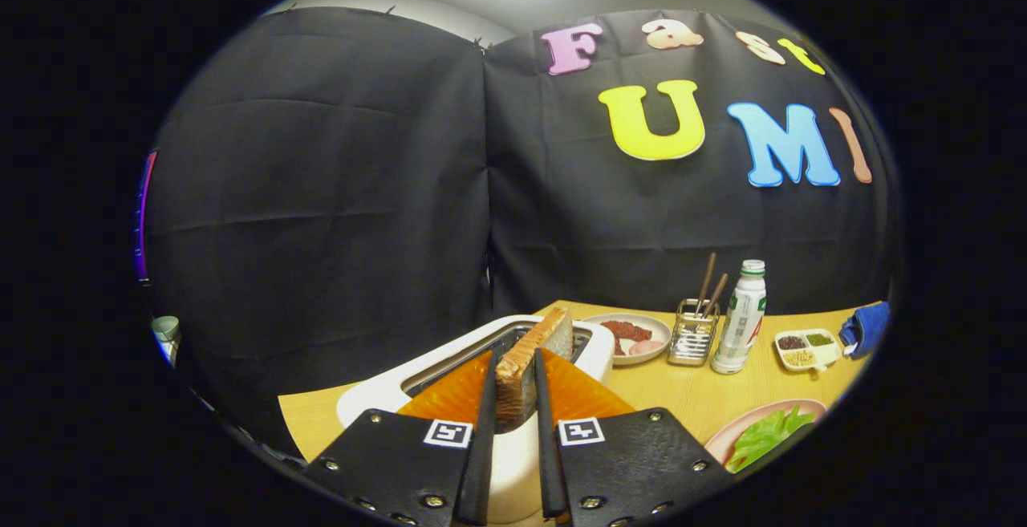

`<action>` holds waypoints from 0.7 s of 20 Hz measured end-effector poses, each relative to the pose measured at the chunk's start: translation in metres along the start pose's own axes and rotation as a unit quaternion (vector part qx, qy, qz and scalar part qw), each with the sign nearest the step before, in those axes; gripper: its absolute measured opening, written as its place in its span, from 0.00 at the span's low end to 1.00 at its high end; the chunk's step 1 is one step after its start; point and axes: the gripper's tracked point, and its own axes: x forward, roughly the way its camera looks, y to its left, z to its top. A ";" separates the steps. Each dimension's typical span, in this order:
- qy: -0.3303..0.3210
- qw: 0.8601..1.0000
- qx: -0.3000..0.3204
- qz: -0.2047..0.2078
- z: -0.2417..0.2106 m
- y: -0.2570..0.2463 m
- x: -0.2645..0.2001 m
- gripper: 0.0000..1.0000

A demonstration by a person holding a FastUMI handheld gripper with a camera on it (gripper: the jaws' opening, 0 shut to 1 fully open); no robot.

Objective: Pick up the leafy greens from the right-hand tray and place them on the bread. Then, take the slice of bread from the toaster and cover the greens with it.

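Tool point(513, 366) clamped on the bread slice point(529, 358), both fingers pressing its sides. Slice stands upright above the toaster point(449, 370) slot. Leafy greens point(766, 435) lie on a pink tray point(722, 437) nearby.

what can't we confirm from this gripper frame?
- Bread slice held between the hand-held gripper fingers: lower part hidden by the fingers and toaster slot.
- Leafy greens on the pink plate: cut off by the view's edge; bread beneath can't be seen.
- Divided dish contents: too small to identify.
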 end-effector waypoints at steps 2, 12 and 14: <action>0.002 1.000 0.007 0.003 -0.006 -0.002 0.005 0.10; -0.041 0.995 0.074 0.053 0.035 -0.007 -0.008 0.10; -0.049 0.994 0.080 0.053 0.041 -0.010 -0.011 0.09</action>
